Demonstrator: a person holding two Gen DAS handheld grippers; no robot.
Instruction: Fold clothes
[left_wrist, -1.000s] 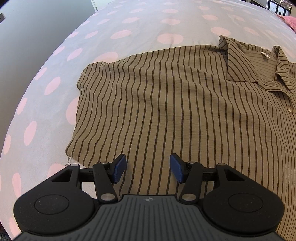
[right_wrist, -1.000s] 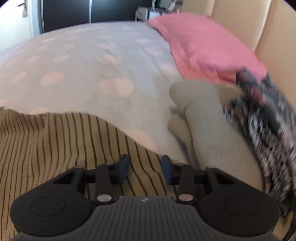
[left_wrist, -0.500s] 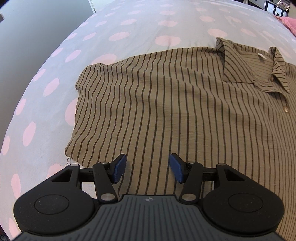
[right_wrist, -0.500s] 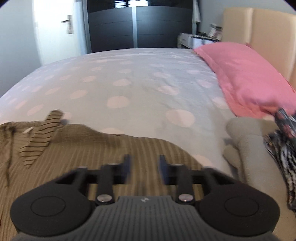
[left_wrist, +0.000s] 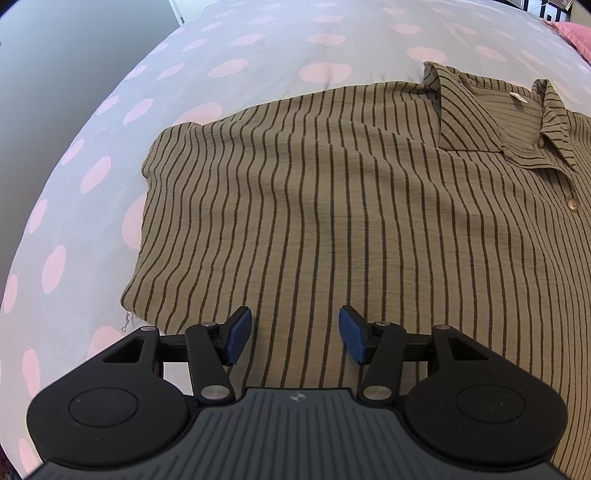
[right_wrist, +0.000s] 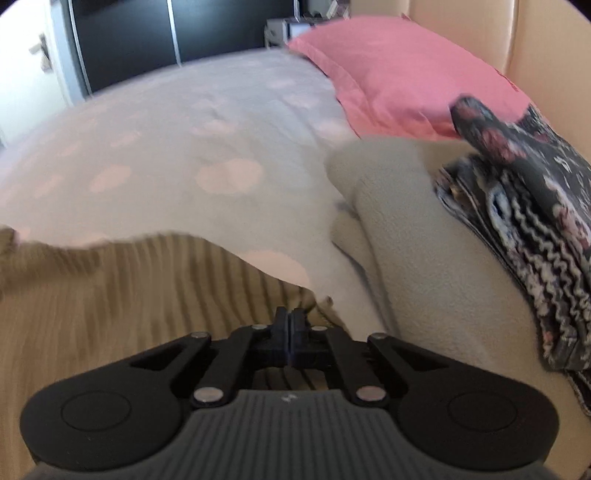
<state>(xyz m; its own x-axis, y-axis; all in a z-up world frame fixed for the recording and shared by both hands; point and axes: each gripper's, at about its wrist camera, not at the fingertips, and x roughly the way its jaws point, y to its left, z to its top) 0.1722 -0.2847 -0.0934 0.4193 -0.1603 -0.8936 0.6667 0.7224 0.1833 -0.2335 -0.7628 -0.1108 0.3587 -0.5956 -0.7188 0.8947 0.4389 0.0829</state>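
Observation:
A tan shirt with thin dark stripes lies flat, front up, on the bed, collar at the far right. My left gripper is open and empty, just above the shirt near its left sleeve hem. In the right wrist view the same shirt fills the lower left, blurred. My right gripper is shut at the shirt's right edge; its jaws are pressed together and seem to pinch the cloth there.
The bed cover is pale grey with pink dots. A cream folded blanket and a dark patterned garment lie right of the shirt. A pink pillow rests against a beige headboard.
My right gripper has closed from open and swung right, onto the shirt's right edge. My left gripper has stayed open and nearly still over the shirt.

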